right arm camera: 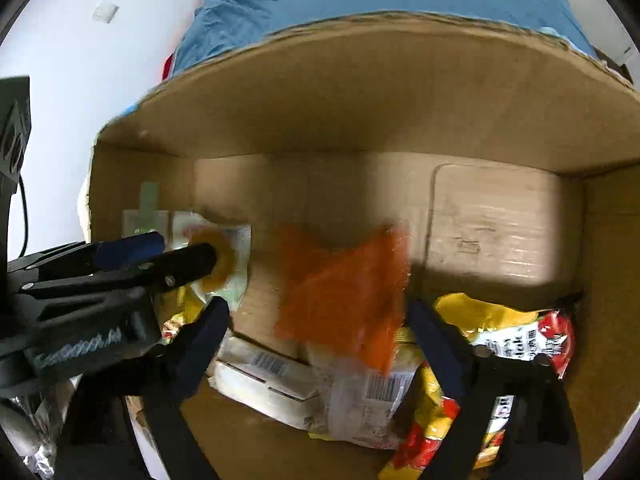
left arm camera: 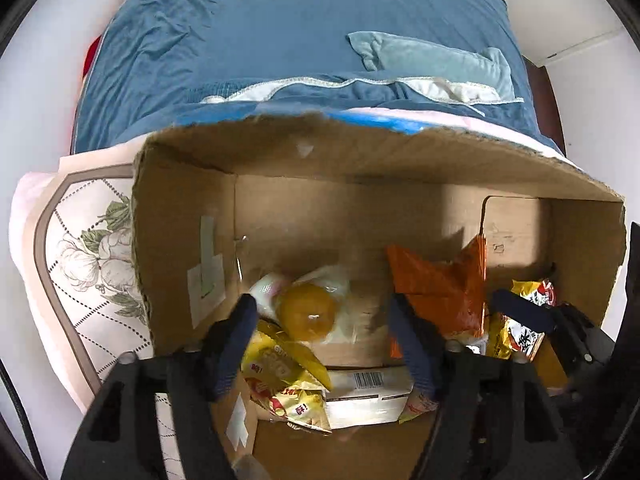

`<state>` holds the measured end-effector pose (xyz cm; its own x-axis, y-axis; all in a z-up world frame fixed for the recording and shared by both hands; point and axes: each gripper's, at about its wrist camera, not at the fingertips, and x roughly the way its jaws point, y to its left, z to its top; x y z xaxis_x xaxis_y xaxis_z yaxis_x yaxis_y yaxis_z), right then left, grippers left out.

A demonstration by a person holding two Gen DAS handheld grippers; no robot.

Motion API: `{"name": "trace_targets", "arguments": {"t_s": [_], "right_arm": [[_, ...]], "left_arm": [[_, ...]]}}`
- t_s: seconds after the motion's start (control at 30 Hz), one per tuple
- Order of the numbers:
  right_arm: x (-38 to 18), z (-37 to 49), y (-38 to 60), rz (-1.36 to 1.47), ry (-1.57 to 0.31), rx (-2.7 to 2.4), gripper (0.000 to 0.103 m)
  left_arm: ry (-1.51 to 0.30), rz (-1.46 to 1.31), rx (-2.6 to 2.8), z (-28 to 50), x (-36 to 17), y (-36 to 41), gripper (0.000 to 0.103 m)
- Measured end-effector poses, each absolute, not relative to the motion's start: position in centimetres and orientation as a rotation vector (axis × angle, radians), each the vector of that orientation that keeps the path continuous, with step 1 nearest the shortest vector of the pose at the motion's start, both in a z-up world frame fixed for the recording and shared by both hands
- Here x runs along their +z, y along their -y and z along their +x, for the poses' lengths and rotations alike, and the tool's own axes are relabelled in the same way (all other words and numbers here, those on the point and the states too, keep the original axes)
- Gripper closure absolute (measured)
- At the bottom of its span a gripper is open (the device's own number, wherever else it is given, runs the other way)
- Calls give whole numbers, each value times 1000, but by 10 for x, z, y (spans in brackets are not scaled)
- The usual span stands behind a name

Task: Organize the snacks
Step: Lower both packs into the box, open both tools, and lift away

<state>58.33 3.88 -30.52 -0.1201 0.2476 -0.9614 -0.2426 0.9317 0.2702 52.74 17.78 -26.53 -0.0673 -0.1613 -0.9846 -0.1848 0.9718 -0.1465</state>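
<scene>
While both grippers reach into the cardboard box (left arm camera: 400, 152) on the bed (left arm camera: 280, 32), the left gripper (left arm camera: 320, 312) holds its fingers wide apart around nothing, hovering over a wrapped yellow pastry (left arm camera: 308, 312) near the box's left wall. With its fingers equally spread and empty, the right gripper (right arm camera: 316, 312) sits before a blurred orange packet (right arm camera: 344, 284) at the box's middle. Yellow snack bags (right arm camera: 500, 332) lie toward the box's right wall.

My left wrist view looks down, close, into the cardboard box (left arm camera: 360, 208) — bed (left arm camera: 280, 32) beyond. My right wrist view sits nearer, angled alike. Both share the orange packet (left arm camera: 440, 288) (right arm camera: 344, 284).
</scene>
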Motion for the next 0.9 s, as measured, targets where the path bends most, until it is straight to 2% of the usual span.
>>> {"name": "trace_targets", "arguments": {"t_s": [0.07, 0.17, 0.57, 0.9], "right_arm": [[-304, 582, -42, -19, -1634, 405, 9], [-301, 579, -45, -44, -1625, 383, 9], [-263, 557, -29, -66, -1545, 327, 6], [-220, 512, -3, -74, -1435, 313, 6]], "left_arm": [[-1641, -251, 25, 527, -264, -177, 19], [-1640, -245, 32, 524, -263, -177, 14], [-1550, -232, 35, 491, -221, -168, 11], [-1375, -190, 70, 433, -162, -152, 11]]}}
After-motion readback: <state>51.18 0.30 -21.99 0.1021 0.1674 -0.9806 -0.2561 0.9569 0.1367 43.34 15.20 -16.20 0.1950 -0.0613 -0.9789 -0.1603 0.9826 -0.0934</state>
